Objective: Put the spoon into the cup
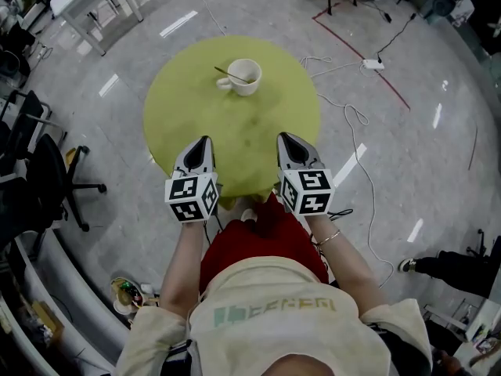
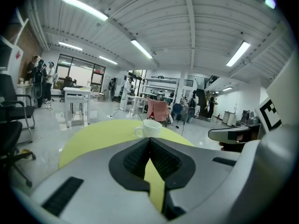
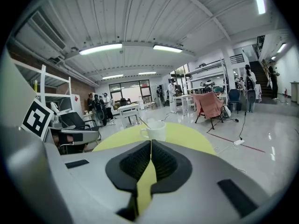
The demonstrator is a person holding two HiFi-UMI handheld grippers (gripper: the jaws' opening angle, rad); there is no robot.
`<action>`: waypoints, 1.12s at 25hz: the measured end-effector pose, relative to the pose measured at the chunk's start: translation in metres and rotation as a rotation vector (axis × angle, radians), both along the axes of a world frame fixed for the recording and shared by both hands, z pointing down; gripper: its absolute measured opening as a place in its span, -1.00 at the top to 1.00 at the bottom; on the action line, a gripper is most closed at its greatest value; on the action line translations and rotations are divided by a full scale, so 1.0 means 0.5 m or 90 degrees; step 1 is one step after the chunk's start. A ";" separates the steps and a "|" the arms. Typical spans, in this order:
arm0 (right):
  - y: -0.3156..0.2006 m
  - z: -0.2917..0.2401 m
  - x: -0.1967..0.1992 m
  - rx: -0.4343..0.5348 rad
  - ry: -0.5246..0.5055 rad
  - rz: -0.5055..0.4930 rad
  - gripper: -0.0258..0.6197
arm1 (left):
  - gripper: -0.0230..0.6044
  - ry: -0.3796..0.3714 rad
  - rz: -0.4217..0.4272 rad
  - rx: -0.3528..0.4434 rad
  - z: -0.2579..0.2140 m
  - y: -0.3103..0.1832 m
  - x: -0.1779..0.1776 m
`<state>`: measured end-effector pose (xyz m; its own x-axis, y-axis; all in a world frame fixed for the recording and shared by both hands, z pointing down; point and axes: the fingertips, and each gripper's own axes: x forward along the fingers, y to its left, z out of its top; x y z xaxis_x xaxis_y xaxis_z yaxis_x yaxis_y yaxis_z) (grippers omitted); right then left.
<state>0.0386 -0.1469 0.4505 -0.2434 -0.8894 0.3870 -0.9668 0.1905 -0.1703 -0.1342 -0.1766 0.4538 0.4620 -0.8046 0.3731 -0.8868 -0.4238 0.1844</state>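
Item 1: cup [image 1: 245, 76]. White, glossy, with a short rounded body and one loop handle turned toward the left of the frame. It stands upright in the upper-middle part of the desk [image 1: 235, 143], and both gripper views show it straight ahead ( [image 2: 150, 128], [image 3: 155, 130]).

Item 2: spoon [image 1: 227, 74]. Thin, dark metal. Its bowl end is down inside the cup and hidden. The handle leans on the rim and slants out toward the upper left, showing as a fine line above the cup ( [image 2: 140, 118], [image 3: 144, 122]).

Item 3: desk. Round top in flat yellow-green, with faint darker smudges near the middle.

Item 4: left claw [image 1: 205, 140]. It sits at the lower edge of the desk, well apart from the cup. The ribbed pads meet at the tip with nothing held between them [image 2: 150, 139]. Its marker cube [image 1: 192, 197] is behind it.

Item 5: right claw [image 1: 283, 137]. It is beside the left one, at the same edge of the desk. The jaws are pressed together and empty [image 3: 151, 141]. Its marker cube [image 1: 307, 192] is behind it.

Item 6: surroundings. Grey polished floor [image 1: 407, 147], a black office chair [image 1: 47, 178] at the left edge, and a white power strip [image 1: 373, 64] with trailing cable at the upper right.
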 end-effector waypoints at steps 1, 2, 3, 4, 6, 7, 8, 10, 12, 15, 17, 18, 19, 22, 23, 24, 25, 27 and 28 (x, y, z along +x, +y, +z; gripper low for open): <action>0.006 -0.001 0.001 0.002 0.001 0.002 0.81 | 0.85 0.001 0.000 0.002 -0.001 0.006 -0.002; 0.012 -0.002 0.002 0.005 0.002 0.005 0.81 | 0.85 0.001 0.000 0.004 -0.003 0.013 -0.005; 0.018 -0.003 0.003 0.008 0.003 0.007 0.81 | 0.85 0.002 0.000 0.007 -0.005 0.020 -0.007; 0.023 -0.004 0.004 0.011 0.005 0.010 0.81 | 0.85 0.003 0.000 0.010 -0.008 0.026 -0.010; 0.029 -0.007 0.005 0.016 0.003 0.017 0.81 | 0.85 0.005 0.000 0.016 -0.013 0.034 -0.013; 0.031 -0.008 0.006 0.018 0.001 0.019 0.81 | 0.85 0.007 -0.001 0.019 -0.015 0.037 -0.015; 0.034 -0.009 0.006 0.020 -0.001 0.022 0.81 | 0.85 0.008 -0.001 0.021 -0.016 0.041 -0.016; 0.041 -0.014 0.007 0.024 -0.003 0.024 0.81 | 0.85 0.012 -0.002 0.025 -0.021 0.049 -0.018; 0.050 -0.021 0.006 0.030 -0.003 0.025 0.81 | 0.85 0.015 -0.001 0.029 -0.028 0.057 -0.019; 0.060 -0.030 0.000 0.038 -0.005 0.024 0.81 | 0.85 0.017 -0.002 0.035 -0.034 0.065 -0.026; 0.066 -0.034 -0.004 0.042 -0.006 0.023 0.81 | 0.85 0.018 -0.003 0.037 -0.037 0.070 -0.031; 0.069 -0.036 -0.005 0.043 -0.007 0.023 0.81 | 0.85 0.018 -0.004 0.037 -0.039 0.074 -0.033; 0.072 -0.038 -0.007 0.045 -0.007 0.023 0.81 | 0.85 0.019 -0.004 0.038 -0.040 0.077 -0.036; 0.080 -0.045 -0.013 0.052 -0.008 0.022 0.81 | 0.85 0.021 -0.006 0.040 -0.044 0.087 -0.043; 0.083 -0.046 -0.015 0.054 -0.009 0.022 0.81 | 0.85 0.021 -0.007 0.041 -0.045 0.090 -0.046; 0.086 -0.048 -0.018 0.057 -0.009 0.022 0.81 | 0.85 0.021 -0.007 0.041 -0.044 0.093 -0.049; 0.089 -0.049 -0.021 0.060 -0.009 0.022 0.81 | 0.85 0.020 -0.008 0.040 -0.044 0.096 -0.053; 0.094 -0.053 -0.029 0.067 -0.011 0.022 0.81 | 0.85 0.020 -0.011 0.037 -0.042 0.100 -0.062; 0.096 -0.056 -0.033 0.071 -0.013 0.022 0.81 | 0.85 0.020 -0.013 0.035 -0.042 0.102 -0.067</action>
<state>0.0223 -0.0989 0.4227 -0.2189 -0.9345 0.2808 -0.9697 0.1764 -0.1690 -0.1676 -0.1258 0.4328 0.4559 -0.8332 0.3130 -0.8896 -0.4158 0.1890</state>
